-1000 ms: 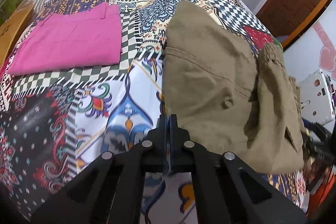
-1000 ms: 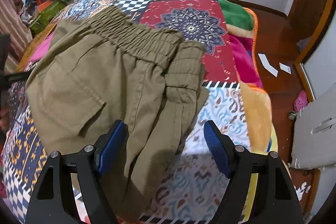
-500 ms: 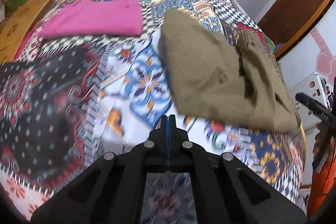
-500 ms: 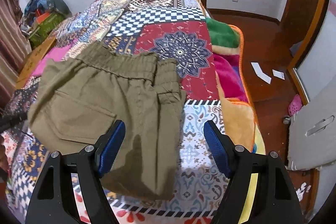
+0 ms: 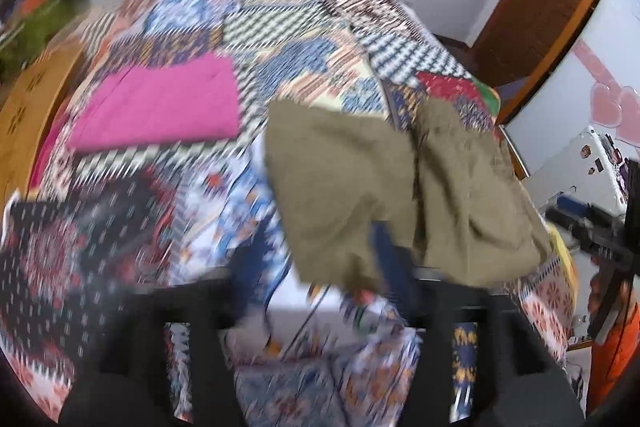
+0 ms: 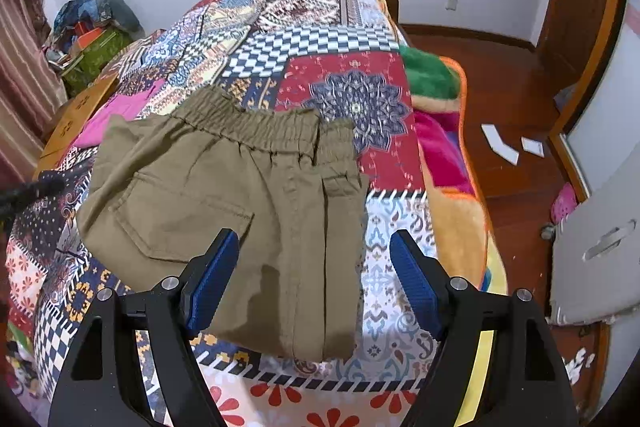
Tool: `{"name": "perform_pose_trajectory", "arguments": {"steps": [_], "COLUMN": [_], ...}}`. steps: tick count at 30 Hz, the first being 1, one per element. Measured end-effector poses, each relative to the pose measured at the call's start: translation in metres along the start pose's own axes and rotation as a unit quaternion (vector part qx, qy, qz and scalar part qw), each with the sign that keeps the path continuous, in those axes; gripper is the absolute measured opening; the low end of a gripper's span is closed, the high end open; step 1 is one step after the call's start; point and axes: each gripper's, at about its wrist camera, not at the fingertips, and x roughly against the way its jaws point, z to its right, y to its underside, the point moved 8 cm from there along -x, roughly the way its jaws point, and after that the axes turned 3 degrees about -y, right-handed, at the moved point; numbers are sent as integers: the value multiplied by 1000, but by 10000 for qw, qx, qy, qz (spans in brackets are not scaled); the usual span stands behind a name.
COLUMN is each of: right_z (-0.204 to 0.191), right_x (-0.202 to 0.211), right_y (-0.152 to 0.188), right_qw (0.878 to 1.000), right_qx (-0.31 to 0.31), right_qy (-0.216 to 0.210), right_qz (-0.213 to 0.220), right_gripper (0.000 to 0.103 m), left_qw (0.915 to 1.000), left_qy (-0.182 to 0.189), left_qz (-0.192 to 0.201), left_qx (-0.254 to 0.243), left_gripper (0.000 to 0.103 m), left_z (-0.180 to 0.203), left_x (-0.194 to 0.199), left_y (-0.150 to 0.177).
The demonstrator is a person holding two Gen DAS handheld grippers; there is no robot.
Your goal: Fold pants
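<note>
Folded olive pants (image 6: 224,223) lie mid-frame on the bed (image 6: 360,99), bare quilt around them. Right gripper (image 6: 314,277) spread apart, empty; left gripper (image 5: 320,283) blurred, apparently apart.

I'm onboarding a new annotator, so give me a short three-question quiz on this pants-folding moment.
1. True or false: the right gripper is clamped on the olive pants.
2. Which garment lies beyond the olive pants, toward the bed's far left? A) a pink folded garment B) a white shirt C) a grey towel
3. Fill in: the pants' elastic waistband points ____ from the right wrist camera.

Key
1. False: its jaws stand wide apart, over the pants.
2. A, the pink folded garment on the patterned bedspread.
3. Away.
</note>
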Motion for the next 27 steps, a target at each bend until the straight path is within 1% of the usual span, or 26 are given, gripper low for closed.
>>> {"name": "perform_pose_trajectory", "arguments": {"steps": [2, 4, 6, 7, 8, 9, 10, 11, 12, 13, 14, 15, 17, 19, 21, 25, 27], "right_z": [2, 6, 12, 15, 18, 21, 24, 26, 27, 28, 28, 27, 23, 19, 15, 6, -1], "right_x": [-4, -10, -16, -21, -24, -26, -29, -31, -32, -35, -37, -39, -43, -47, -49, -51, -51], "right_y": [8, 17, 25, 28, 30, 31, 31, 30, 29, 27, 26, 25, 22, 20, 18, 11, 7], "right_qw": [9999, 9997, 9993, 9990, 9988, 9986, 9983, 9981, 9979, 9977, 9977, 9978, 9982, 9986, 9988, 9986, 9984], "right_qx": [-37, -58, -82, -101, -136, -185, -256, -339, -385, -428, -435, -425, -334, -176, -68, 80, 178], "right_qy": [-22, 15, 56, 71, 52, 14, -35, -88, -105, -123, -129, -120, -80, -15, 15, -57, -116], "right_qz": [-97, -226, -357, -431, -477, -505, -517, -515, -509, -502, -498, -495, -489, -500, -491, -517, -516], "right_gripper": [75, 75, 75, 75, 75, 75, 76, 77, 77, 77, 77, 77, 77, 77, 77, 77, 77], "left_qw": [10000, 9998, 9989, 9985, 9976, 9967, 9943, 9917, 9903, 9900, 9908, 9922, 9943, 9952, 9955, 9935, 9936], "left_qy": [-88, -158, -162, -117, 23, 181, 478, 668, 752, 795, 791, 728, 654, 576, 528, 517, 416], "left_qz": [1, -155, -403, -490, -593, -664, -758, -842, -854, -818, -754, -693, -566, -469, -376, -268, -231], "left_qx": [-46, -7, 149, 224, 349, 437, 577, 703, 793, 833, 795, 739, 628, 633, 695, 974, 1023], "left_gripper": [76, 76, 76, 76, 73, 61, 53, 43, 38, 35, 29, 24, 18, 15, 14, 14, 15], "left_z": [1, -3, -13, -17, -21, -22, -21, -21, -21, -21, -19, -18, -16, -17, -22, -40, -49], "left_x": [-17, -39, -64, -73, -83, -89, -96, -99, -101, -101, -99, -97, -87, -75, -63, -38, -29], "left_y": [-12, -20, -25, -25, -26, -26, -26, -25, -24, -24, -23, -22, -18, -13, -8, 11, 18]}}
